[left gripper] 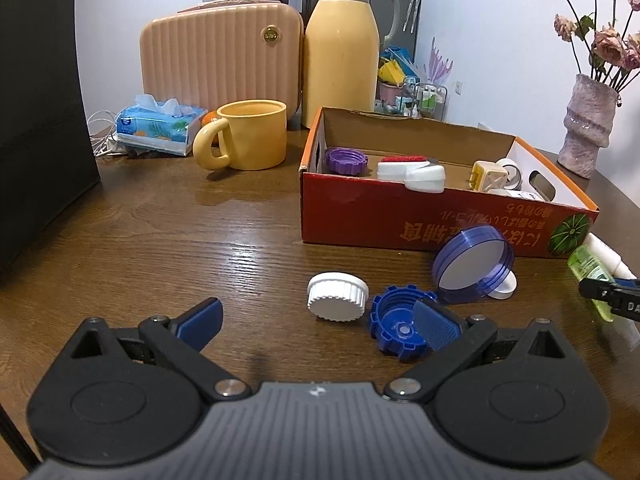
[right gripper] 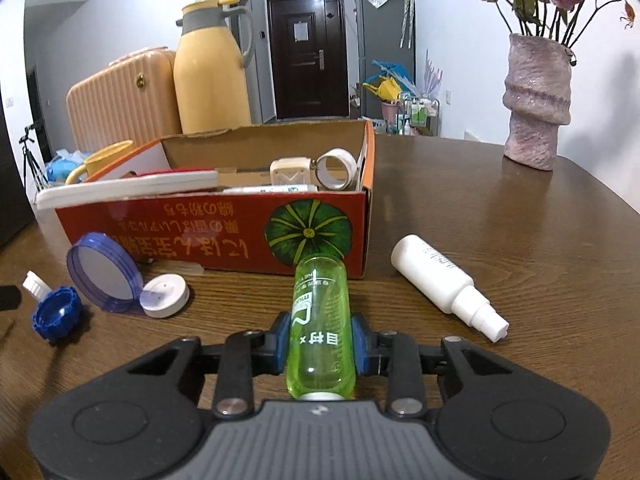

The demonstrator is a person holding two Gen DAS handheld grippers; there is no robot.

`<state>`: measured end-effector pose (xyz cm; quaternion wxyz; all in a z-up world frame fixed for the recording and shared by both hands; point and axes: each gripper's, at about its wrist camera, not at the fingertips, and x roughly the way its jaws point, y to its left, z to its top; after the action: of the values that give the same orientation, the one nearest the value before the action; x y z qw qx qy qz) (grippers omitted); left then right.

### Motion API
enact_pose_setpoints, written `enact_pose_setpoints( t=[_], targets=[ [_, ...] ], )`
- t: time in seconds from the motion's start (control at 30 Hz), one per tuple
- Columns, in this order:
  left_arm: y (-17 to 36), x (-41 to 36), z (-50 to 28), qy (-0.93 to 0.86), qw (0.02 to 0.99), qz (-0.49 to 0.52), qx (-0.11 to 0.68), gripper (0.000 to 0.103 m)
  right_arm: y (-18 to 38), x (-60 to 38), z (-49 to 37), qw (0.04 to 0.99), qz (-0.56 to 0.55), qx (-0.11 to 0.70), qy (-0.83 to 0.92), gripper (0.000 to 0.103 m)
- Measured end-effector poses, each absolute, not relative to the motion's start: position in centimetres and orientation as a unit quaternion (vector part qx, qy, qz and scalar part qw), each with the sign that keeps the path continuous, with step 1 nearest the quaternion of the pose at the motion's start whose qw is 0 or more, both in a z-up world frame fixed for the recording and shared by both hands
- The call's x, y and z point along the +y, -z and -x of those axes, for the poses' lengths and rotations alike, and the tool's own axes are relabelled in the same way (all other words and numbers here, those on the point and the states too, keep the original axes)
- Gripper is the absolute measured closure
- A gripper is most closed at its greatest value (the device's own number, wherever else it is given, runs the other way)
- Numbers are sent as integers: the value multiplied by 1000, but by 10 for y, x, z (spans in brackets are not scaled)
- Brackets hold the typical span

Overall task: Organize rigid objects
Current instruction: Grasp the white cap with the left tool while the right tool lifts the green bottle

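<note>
In the left wrist view a black slab fills the upper left of the frame, cut off by the edge, with a tissue pack, a yellow mug, a ribbed peach case and a yellow thermos ranged along the back of the wooden surface. The left tongs stand spread at the bottom of the frame, gripping nothing; the right-hand pad overlaps the blue toothed cap, though contact is hard to judge, and a white ribbed cap lies just beside it. Right of centre the red cardboard box holds a purple cap, white pieces and a plug adapter; its printed writing is upside down and not legible. A blue-rimmed round mirror leans in front of the box. In the right wrist view the right tongs are pressed onto the green transparent bottle, which lies at lower centre pointing toward the box; its label shows "村 x", the rest blurred. A white spray bottle lies to the right, and a pink vase of dried roses stands at upper right.
</note>
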<state>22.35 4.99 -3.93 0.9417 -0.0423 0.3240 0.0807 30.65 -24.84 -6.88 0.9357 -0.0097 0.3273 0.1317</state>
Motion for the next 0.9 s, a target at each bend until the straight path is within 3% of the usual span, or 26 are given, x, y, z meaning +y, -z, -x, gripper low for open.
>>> enact_pose_setpoints(
  t=[0.9],
  targets=[
    [60,71,-256,-105,933,48,342,3,59,-249,-280,948,-10,282,-144,73]
  ],
)
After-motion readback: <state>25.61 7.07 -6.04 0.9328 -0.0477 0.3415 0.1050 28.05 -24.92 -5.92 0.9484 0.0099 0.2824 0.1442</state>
